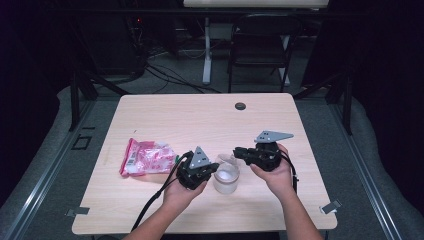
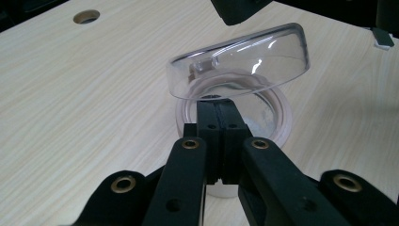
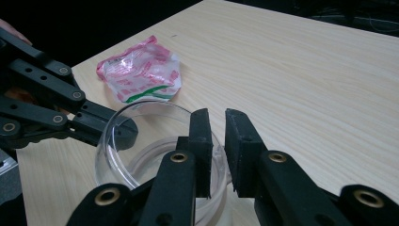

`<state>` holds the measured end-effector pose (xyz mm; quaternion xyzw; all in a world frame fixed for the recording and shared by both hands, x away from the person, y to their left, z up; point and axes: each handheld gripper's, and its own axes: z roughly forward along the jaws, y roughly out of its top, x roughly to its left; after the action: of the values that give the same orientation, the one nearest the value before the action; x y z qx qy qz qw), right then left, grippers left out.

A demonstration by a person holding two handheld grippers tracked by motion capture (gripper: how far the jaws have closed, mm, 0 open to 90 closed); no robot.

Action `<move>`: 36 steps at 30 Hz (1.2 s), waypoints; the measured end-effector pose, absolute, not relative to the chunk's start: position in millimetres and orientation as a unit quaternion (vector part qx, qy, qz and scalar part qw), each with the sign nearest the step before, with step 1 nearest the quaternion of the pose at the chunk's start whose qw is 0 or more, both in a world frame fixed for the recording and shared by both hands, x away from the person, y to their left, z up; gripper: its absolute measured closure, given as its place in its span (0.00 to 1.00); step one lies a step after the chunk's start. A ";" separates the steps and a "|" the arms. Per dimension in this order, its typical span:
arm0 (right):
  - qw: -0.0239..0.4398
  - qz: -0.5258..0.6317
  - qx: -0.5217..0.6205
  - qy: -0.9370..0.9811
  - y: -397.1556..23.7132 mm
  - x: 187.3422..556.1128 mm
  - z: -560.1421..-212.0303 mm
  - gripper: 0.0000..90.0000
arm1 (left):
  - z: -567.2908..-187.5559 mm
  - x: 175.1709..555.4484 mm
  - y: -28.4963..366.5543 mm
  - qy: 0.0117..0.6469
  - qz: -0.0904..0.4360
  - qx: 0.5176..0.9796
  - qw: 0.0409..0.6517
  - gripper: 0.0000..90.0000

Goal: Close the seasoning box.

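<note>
From above, the two hands meet over a small frosted jar (image 1: 226,179) standing near the front middle of the pale wooden table (image 1: 165,115), with a pink snack packet (image 1: 146,157) lying just to its left. The left gripper (image 1: 212,166) reaches in from the left; its own view shows the jaws pressed together, pinching the near edge of a clear domed lid (image 2: 240,61) that tilts up over the jar's open mouth (image 2: 277,113). That tilt is hard to make out from the high camera. The right gripper (image 1: 239,151) comes from the other side; its view shows the jaws (image 3: 217,136) parted a little with a bare gap between them, holding nothing, right at the lid's clear rim (image 3: 113,127), and the packet (image 3: 141,73) beyond. The jar is squat and milky, the lid glossy and see-through. Bare tabletop stretches behind the jar to a cable hole (image 1: 240,106); the front edge is close to the hands
</note>
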<state>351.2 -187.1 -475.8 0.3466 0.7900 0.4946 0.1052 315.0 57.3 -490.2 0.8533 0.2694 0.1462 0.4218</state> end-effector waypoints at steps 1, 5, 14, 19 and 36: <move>0.105 0.492 0.344 0.793 -186.1 351.1 -476.1 0.90 | -491.4 314.6 57.1 0.270 0.146 0.853 0.421 1.00; 0.104 0.483 0.339 0.801 -181.5 351.0 -478.8 0.90 | -493.6 313.3 57.7 0.272 0.147 0.854 0.419 1.00; 0.100 0.479 0.334 0.805 -177.0 350.9 -482.6 0.90 | -498.6 310.8 61.5 0.275 0.144 0.855 0.414 1.00; 0.100 0.477 0.332 0.807 -175.5 350.7 -483.3 0.90 | -500.8 310.2 61.9 0.276 0.146 0.855 0.415 1.00; 0.104 0.459 0.325 0.820 -170.8 350.3 -486.5 0.89 | -509.8 307.9 71.2 0.279 0.139 0.862 0.401 0.99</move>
<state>350.3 -170.8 -486.5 0.3249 0.8202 0.4594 0.1037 307.9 71.2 -509.8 0.8618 0.2786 0.1386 0.4005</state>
